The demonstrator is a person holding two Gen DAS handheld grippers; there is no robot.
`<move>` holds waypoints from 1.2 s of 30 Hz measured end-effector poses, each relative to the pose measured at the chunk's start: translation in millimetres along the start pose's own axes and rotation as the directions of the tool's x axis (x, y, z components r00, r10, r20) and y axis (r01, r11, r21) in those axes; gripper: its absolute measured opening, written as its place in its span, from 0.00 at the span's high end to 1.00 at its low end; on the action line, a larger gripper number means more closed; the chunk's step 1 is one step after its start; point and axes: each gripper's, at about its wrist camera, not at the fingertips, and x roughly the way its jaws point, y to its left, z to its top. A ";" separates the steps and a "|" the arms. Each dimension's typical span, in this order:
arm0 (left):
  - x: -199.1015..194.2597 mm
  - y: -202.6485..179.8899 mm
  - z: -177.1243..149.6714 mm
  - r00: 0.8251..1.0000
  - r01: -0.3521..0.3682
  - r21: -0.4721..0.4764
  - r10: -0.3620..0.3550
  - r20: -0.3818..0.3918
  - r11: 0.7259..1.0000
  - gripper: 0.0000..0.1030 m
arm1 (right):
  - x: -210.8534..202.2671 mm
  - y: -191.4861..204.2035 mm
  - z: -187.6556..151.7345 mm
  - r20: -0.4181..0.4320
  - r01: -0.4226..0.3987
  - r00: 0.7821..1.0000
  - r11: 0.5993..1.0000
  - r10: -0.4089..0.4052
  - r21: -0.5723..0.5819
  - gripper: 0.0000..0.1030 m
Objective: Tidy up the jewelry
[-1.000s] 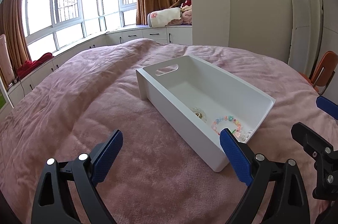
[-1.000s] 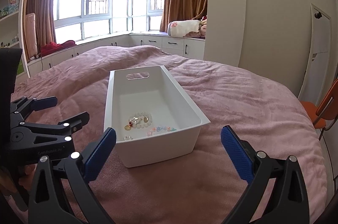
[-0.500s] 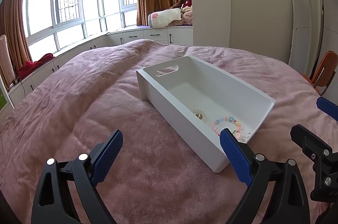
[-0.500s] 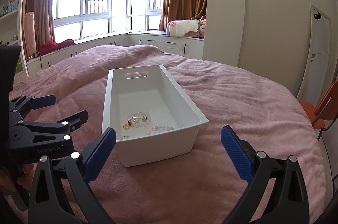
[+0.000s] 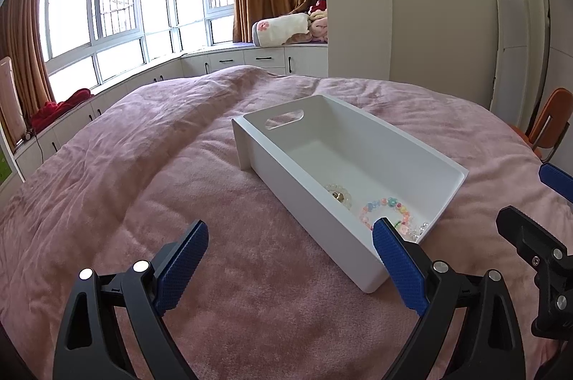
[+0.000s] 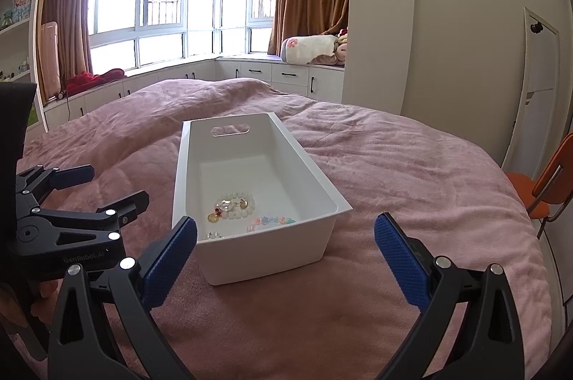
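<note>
Both claws hang spread wide over the bed, pinching nothing: the left claw [image 5: 290, 263] short of the bin's near left corner, the right claw [image 6: 285, 245] straight before the bin's near end. Each also shows in the other's view, the right claw [image 5: 537, 204] off the bin's right side, the left claw [image 6: 107, 186] off its left side.

Jewelry lies in the near end of the white bin [image 6: 324, 181]: a pale bead bracelet [image 6: 238, 202] with gold and clear charms, nearer than it a pastel bead bracelet [image 6: 272, 221], and some small clear beads [image 6: 214, 235] in the near left corner. From the left view the pastel bracelet [image 5: 385, 208] lies nearer than the pale one [image 5: 338, 193].

The bin sits on the pink bed [image 6: 412, 172], its handle slot [image 6: 231, 130] at the far end. Beyond the bin is a window seat with a rolled cushion [image 6: 309, 48], and to the bin's right an orange chair [image 6: 540, 190].
</note>
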 end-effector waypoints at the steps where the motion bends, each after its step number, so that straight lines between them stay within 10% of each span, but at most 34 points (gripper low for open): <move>1: 0.4 0.0 0.1 1.000 -0.001 0.000 0.001 0.000 1.000 0.09 | 0.2 0.0 0.0 -0.001 -0.001 1.000 1.000 0.001 0.000 0.05; 36: -1.4 -3.9 3.9 1.000 0.000 0.003 0.000 0.017 1.000 0.09 | 1.0 1.1 1.2 -0.006 0.002 1.000 1.000 -0.002 0.000 0.05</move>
